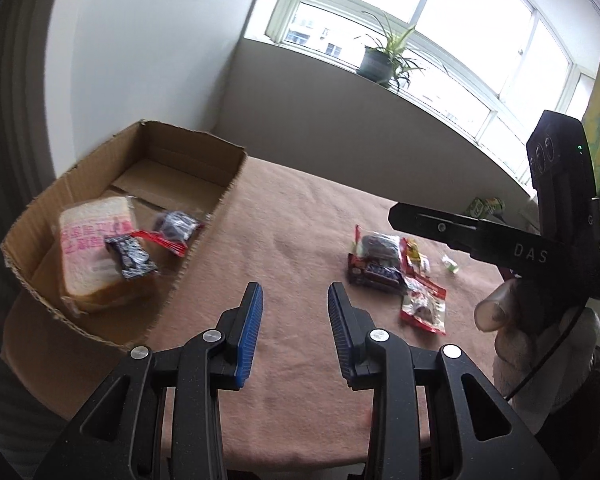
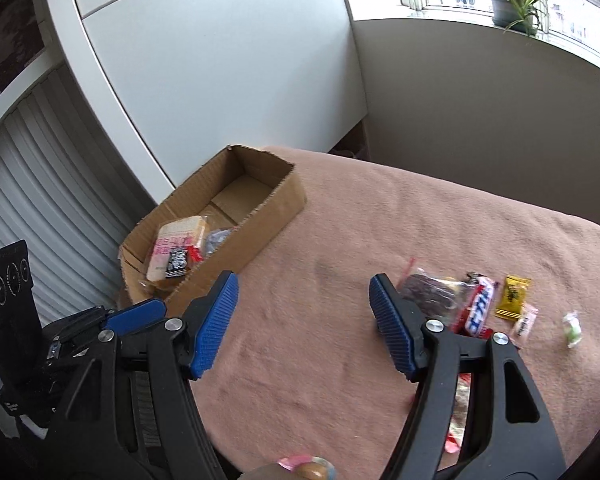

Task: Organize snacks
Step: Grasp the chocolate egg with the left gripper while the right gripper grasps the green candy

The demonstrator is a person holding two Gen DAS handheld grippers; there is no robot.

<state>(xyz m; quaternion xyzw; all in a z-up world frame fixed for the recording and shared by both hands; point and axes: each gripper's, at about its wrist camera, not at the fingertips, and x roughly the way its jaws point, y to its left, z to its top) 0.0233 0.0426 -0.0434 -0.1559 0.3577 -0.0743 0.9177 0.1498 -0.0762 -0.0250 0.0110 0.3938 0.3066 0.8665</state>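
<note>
Left gripper (image 1: pixel 295 292) spread apart, nothing held. Right gripper (image 2: pixel 304 292) spread apart, nothing held. Bread pack (image 1: pixel 94 252) seen in cardboard box (image 1: pixel 204 216); snack pile (image 2: pixel 452 300) on blanket (image 2: pixel 380 220).

red packet (image 2: pixel 462 400) half behind right gripper (image 2: pixel 304 320)

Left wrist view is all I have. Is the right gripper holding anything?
Observer: No. The right gripper is open, with nothing between its fingers.
Operator: What is it pointing at?
Observer: Bare blanket, between the cardboard box and the dark snack bag.
Operator: Anything nearer that I'm missing?
Observer: A pink-wrapped sweet at the bottom edge of the right wrist view. I cannot tell what it rests on.
</note>
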